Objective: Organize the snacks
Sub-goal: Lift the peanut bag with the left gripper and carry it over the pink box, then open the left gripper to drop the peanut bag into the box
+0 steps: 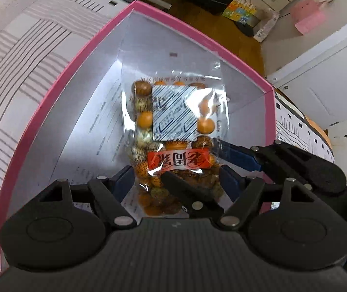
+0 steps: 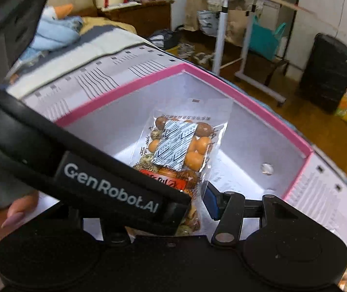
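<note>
Nearest the left wrist camera, the left gripper [image 1: 175, 182] stands part open with the near end of the snack bag [image 1: 175, 131] between its blue pads; the pads flank the plastic without visibly pressing it, so I cannot tell whether it has a real hold. The right gripper [image 1: 222, 160] comes in from the right across the same end of the bag – one black finger lies over the packet, the blue-padded one sits just beside its right edge; its jaws are likewise part open, and whether they pinch the film is hidden, since in the right wrist view the other gripper's arm covers that spot.

The clear bag of round orange and brown snacks, with a white sachet and a red label, sits inside the pink-rimmed box [image 1: 76, 77], its far end down on the white floor; its long axis runs straight away from both grippers, near end at the jaws, far end toward the box's far corner. Both hands are about equally near – the bag lies dead ahead and below.

Beyond the box lies the patterned sheet [image 1: 15, 60]; farther off, a cluttered room floor.
</note>
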The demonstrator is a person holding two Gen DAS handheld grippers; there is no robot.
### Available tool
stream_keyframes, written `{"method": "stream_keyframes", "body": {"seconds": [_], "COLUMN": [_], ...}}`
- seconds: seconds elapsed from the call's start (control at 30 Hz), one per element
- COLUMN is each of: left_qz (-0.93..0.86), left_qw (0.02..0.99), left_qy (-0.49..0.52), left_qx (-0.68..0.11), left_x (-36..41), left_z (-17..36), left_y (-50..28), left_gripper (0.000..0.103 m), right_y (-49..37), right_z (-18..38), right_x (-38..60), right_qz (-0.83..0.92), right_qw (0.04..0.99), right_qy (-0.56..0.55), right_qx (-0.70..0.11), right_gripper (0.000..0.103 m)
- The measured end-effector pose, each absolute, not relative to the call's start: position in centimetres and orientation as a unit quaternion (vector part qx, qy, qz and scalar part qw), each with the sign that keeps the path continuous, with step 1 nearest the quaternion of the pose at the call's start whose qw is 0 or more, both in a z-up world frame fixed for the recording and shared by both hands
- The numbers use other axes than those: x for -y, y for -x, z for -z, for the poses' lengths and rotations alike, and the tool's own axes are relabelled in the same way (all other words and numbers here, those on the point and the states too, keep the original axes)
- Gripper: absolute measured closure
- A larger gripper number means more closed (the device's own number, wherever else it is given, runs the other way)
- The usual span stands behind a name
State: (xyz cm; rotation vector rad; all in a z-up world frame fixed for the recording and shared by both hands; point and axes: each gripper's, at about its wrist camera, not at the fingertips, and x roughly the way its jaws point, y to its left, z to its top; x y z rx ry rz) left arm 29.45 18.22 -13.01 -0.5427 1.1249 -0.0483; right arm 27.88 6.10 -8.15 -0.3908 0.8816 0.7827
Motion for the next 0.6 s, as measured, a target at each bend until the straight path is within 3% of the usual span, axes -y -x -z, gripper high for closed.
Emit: {"method": "stream_keyframes", "body": {"seconds": [0.03,0.6], "left_qz": [0.024,0.036], "left_qw": [0.819,0.872], "left_qy": [0.247,0.152], "left_qx": [-0.517,-0.463], "left_x": [-18.0,-16.0], "left_z": [12.7,3.6], "left_y": [-29.3,-22.5], "left_gripper": [0.026,0.026], "right_y": [-27.8,-21.7], "right_z": [8.0,0.8], "right_x": [-6.1,-1.9], "right_qz": [-0.354,-0.364], "right_qw": [0.818,0.835], "right_qy": [0.186,0.189], "right_qx": [-0.414,-0.367], "right_gripper": [0.032,0.031]}}
